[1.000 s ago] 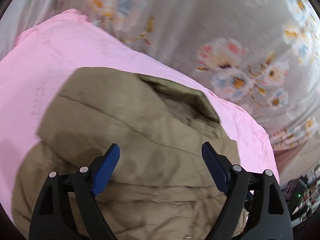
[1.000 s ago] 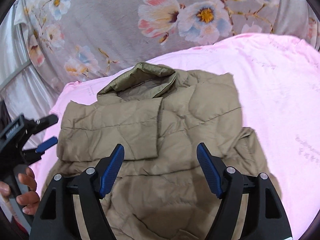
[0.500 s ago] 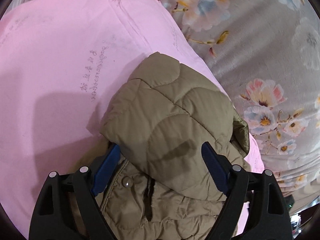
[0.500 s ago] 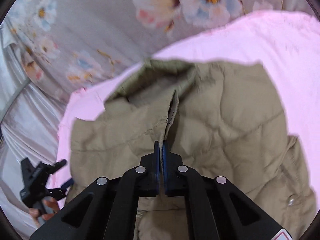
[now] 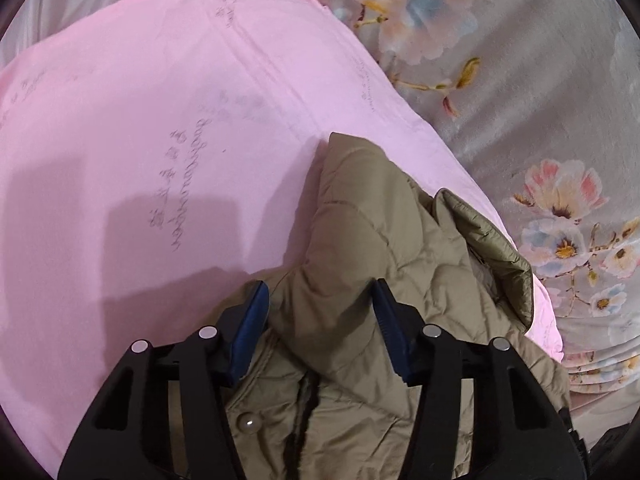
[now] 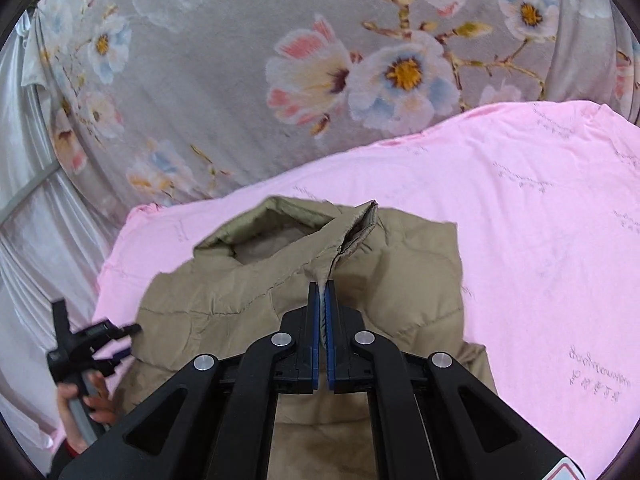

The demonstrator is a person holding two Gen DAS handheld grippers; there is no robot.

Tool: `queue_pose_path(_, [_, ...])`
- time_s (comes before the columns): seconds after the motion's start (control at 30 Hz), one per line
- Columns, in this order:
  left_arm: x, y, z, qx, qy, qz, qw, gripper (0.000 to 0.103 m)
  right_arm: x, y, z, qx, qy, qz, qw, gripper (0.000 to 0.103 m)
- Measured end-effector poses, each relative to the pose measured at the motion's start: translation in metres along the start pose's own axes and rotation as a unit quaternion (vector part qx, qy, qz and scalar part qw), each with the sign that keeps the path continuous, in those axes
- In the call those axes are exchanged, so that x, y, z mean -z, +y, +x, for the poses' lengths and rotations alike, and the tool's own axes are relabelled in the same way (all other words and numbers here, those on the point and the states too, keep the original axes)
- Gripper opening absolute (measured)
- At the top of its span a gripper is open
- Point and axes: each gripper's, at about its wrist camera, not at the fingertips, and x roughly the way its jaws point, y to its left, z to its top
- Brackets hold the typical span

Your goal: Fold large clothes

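Note:
A khaki quilted jacket (image 6: 400, 280) lies on a pink sheet (image 6: 540, 220), collar away from me. My right gripper (image 6: 323, 292) is shut on a pinch of its front edge near the collar and holds that ridge of cloth raised. In the left wrist view a padded fold of the jacket (image 5: 360, 240) bulges up between the blue pads of my left gripper (image 5: 320, 312), whose jaws are closing around it. A snap button (image 5: 248, 424) shows below the fold. From the right wrist view, the left gripper (image 6: 92, 344) sits at the jacket's left edge, held by a hand (image 6: 80, 404).
A grey floral bedcover (image 6: 320, 60) lies under and beyond the pink sheet. A pale satin curtain (image 6: 36, 260) hangs at the left. Dark clutter (image 5: 616, 440) shows past the bed edge at the lower right of the left wrist view.
The right gripper went from open to shut on the jacket's front edge and lifted it. The left gripper moved to the jacket's side fold, and its jaws have narrowed around it.

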Motion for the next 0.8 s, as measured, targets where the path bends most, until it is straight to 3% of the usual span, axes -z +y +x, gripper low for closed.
queue_pose_path(0.17, [-0.002, -0.01, 0.018, -0.027, 0.016, 0.024, 0.9992, 0.048, 0.015, -0.022, 0.007, 0.008, 0.012, 0.018, 1.0, 0.003])
queue_pose_path(0.2, [-0.001, -0.012, 0.02, -0.035, 0.015, 0.033, 0.9987, 0.039, 0.018, -0.024, 0.009, 0.009, 0.016, 0.018, 1.0, 0.003])
queue_pose_path(0.33, [0.01, -0.017, 0.018, -0.071, -0.002, 0.083, 0.994, 0.015, 0.041, -0.027, 0.024, 0.024, 0.058, 0.002, 0.998, 0.002])
queue_pose_path(0.5, [0.03, -0.021, 0.019, -0.11, -0.022, 0.144, 0.9832, 0.012, 0.075, -0.024, 0.043, 0.052, 0.099, -0.024, 0.993, 0.002])
queue_pose_path(0.7, [0.04, -0.03, 0.02, -0.146, -0.04, 0.186, 0.9707, 0.012, 0.075, -0.023, 0.053, 0.064, 0.123, -0.034, 0.99, 0.003])
queue_pose_path(0.8, [0.041, -0.036, 0.006, -0.156, -0.051, 0.202, 0.9655, 0.015, 0.065, -0.021, 0.037, 0.081, 0.116, -0.032, 0.989, 0.013])
